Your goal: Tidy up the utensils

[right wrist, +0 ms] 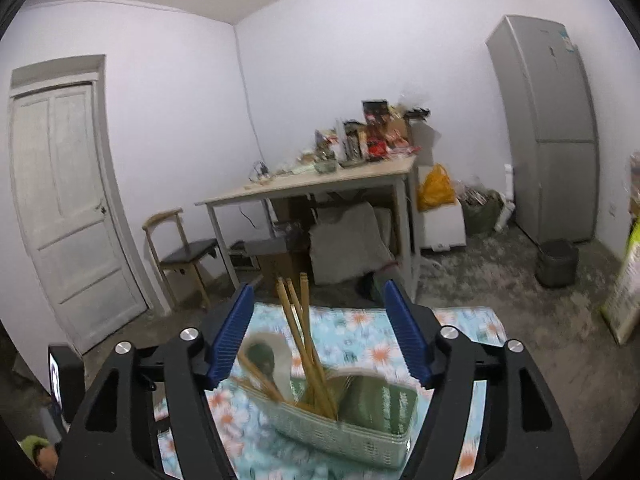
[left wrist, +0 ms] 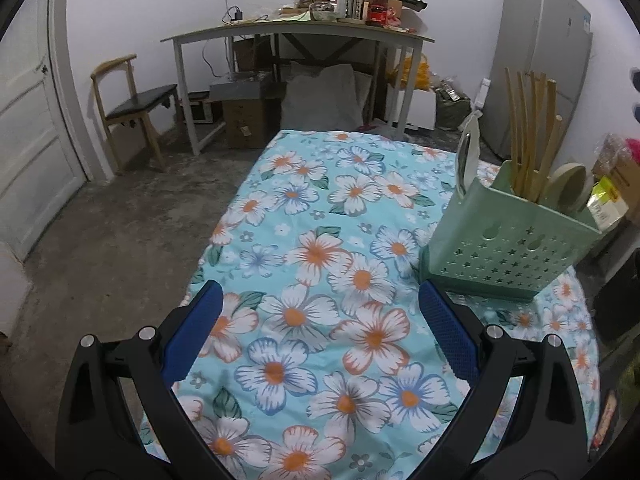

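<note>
A light green perforated utensil holder stands on the floral cloth at the right. It holds several wooden chopsticks, a pale spoon and a utensil with a white handle. My left gripper is open and empty, low over the cloth, left of the holder. In the right wrist view the holder sits below and between the fingers of my right gripper, which is open and empty. Chopsticks and a spoon stick up from it, blurred.
A cluttered table stands at the back, with a chair to its left and boxes under it. A grey fridge stands at the right, a white door at the left. A dark bucket sits on the concrete floor.
</note>
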`<state>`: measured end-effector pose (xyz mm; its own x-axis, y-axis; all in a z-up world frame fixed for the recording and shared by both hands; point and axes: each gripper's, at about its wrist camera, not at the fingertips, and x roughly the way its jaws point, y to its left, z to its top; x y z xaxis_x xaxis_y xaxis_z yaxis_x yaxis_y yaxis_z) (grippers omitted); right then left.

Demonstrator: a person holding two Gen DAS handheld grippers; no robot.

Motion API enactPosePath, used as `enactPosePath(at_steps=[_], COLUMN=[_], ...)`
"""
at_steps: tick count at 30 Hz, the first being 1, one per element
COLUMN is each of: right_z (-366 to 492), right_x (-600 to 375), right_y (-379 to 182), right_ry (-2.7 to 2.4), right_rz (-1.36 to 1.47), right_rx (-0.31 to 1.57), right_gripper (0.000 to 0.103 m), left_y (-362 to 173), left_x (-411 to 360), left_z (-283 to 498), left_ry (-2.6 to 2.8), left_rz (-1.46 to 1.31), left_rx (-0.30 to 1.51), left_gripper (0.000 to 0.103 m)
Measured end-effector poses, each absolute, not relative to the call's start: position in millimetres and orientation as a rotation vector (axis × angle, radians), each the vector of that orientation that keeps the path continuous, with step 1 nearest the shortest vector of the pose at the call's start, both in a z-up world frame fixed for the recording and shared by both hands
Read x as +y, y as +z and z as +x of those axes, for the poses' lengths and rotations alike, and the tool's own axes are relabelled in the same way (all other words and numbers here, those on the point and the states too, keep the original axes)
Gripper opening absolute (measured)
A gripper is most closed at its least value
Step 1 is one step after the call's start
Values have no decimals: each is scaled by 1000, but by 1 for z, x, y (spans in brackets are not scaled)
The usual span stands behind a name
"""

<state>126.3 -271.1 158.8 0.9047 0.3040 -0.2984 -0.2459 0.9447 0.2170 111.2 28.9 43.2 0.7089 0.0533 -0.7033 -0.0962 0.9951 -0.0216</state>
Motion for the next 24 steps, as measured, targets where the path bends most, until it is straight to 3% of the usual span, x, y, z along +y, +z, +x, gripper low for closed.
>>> enactPosePath(at_steps=[12, 19, 24], right_z=[82, 71, 70], right_x=[-234, -235, -240], right_y=[48, 40, 38], right_ry=[42, -23, -63], right_rz=[79, 69, 74], right_rx=[669, 700, 721], right_gripper=[84, 95, 96], left_y=[55, 61, 62], left_x=[2, -13, -16], left_z=[99, 95, 93], left_ry=[132, 105, 111], left_rz=[64, 55, 35], left_rx=[713, 729, 735], left_gripper=[95, 95, 95])
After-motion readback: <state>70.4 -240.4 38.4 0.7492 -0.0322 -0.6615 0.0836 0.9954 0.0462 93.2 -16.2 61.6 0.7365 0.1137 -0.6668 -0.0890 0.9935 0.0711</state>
